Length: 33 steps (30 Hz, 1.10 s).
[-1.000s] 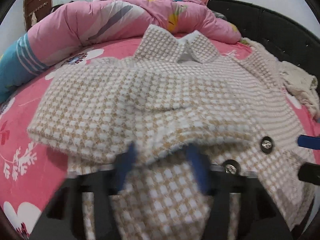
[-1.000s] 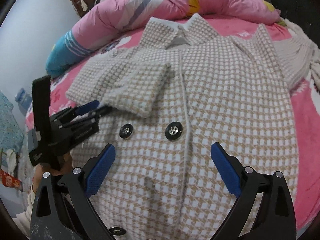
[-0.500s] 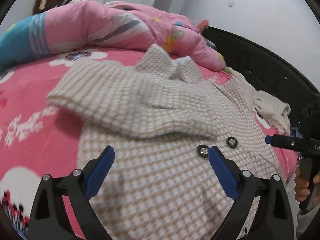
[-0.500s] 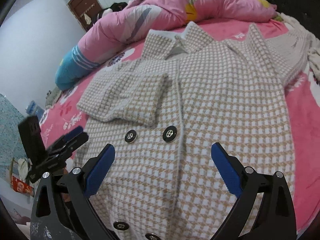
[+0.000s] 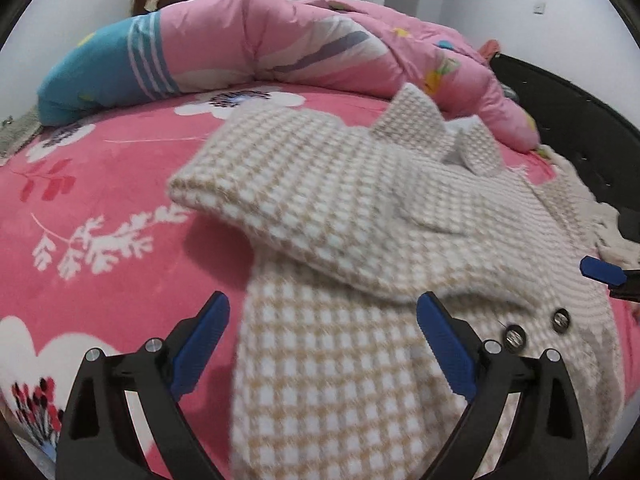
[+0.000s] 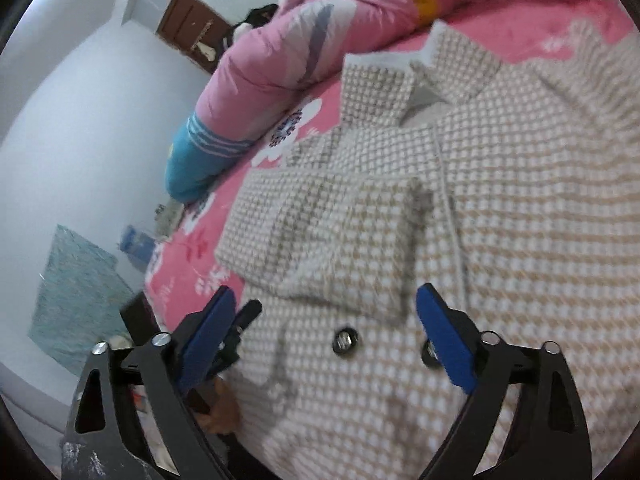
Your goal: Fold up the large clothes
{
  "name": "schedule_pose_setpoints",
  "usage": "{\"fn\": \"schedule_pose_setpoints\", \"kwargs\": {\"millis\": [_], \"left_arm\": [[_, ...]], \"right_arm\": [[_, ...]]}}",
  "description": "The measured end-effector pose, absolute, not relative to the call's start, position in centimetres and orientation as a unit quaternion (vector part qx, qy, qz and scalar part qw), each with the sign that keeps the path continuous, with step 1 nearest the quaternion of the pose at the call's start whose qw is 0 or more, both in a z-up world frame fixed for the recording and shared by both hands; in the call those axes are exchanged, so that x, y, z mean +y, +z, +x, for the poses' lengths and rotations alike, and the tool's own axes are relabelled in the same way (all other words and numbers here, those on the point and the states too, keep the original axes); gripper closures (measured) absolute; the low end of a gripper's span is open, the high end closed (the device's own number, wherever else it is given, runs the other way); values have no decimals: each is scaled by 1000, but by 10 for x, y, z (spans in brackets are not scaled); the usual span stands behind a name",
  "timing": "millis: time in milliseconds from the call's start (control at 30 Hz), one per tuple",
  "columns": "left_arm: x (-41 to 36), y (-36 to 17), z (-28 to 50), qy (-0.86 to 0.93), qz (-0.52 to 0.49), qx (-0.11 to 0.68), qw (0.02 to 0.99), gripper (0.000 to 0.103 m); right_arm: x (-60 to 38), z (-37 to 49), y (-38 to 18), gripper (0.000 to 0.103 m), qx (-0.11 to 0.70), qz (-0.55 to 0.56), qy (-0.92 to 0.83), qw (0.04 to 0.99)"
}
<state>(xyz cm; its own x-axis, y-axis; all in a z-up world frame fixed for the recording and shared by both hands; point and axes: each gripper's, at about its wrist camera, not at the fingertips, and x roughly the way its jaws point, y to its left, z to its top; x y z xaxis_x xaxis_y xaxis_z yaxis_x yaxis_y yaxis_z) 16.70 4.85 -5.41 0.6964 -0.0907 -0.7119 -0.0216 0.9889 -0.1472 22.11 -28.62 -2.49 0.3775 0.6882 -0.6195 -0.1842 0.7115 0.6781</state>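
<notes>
Coat (image 5: 360,216), checked beige and white, lies face up across the middle of a bed (image 5: 100,184) covered in a pink floral sheet. Its collar (image 6: 416,68) points toward the far edge of the bed, and its hem runs toward the near edge, under both cameras. One sleeve (image 6: 336,248) is folded inward over the chest, with its cuff just above two dark buttons (image 6: 345,340). The other side of the coat spreads flat toward a dark headboard (image 5: 568,120).

The left gripper (image 5: 320,356) hovers over the coat's lower side edge, jaws spread wide and empty. The right gripper (image 6: 324,344) hovers above the buttons, jaws likewise wide apart and holding nothing. Each gripper's tip shows at the edge of the other's view.

A rolled pink quilt (image 5: 288,40) lies along the far edge of the bed, beyond the collar. A pale knitted garment (image 5: 600,224) lies near the headboard.

Judging from this layout, the thick, plush fabric may be the main risk. A pinch that catches only the top layer could drag the folded sleeve open. Lifting the hem unevenly could skew the next fold, and the soft sheet might bunch up with the coat.
</notes>
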Motion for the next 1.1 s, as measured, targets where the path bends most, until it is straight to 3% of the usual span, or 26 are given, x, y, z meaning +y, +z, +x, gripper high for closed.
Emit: {"fn": "schedule_pose_setpoints", "kwargs": {"millis": [233, 367, 500, 667, 867, 967, 1100], "left_arm": [[68, -81, 182, 5, -109, 424, 899, 11], [65, -83, 182, 7, -95, 424, 901, 11], [67, -85, 181, 7, -97, 423, 901, 11], [66, -86, 182, 3, -98, 422, 901, 11], [68, -87, 183, 0, -101, 422, 901, 11], [68, -88, 183, 1, -101, 422, 901, 11], [67, -88, 183, 2, -98, 422, 901, 11]], "right_arm": [[-273, 263, -74, 51, 559, 282, 242, 741], [-264, 267, -76, 59, 563, 252, 238, 751], [-252, 271, -73, 96, 559, 225, 232, 764], [-245, 271, -17, 97, 490, 207, 245, 811], [-301, 262, 77, 97, 371, 208, 203, 882], [-330, 261, 79, 98, 370, 213, 168, 889], [-347, 275, 31, 97, 422, 205, 129, 873]]}}
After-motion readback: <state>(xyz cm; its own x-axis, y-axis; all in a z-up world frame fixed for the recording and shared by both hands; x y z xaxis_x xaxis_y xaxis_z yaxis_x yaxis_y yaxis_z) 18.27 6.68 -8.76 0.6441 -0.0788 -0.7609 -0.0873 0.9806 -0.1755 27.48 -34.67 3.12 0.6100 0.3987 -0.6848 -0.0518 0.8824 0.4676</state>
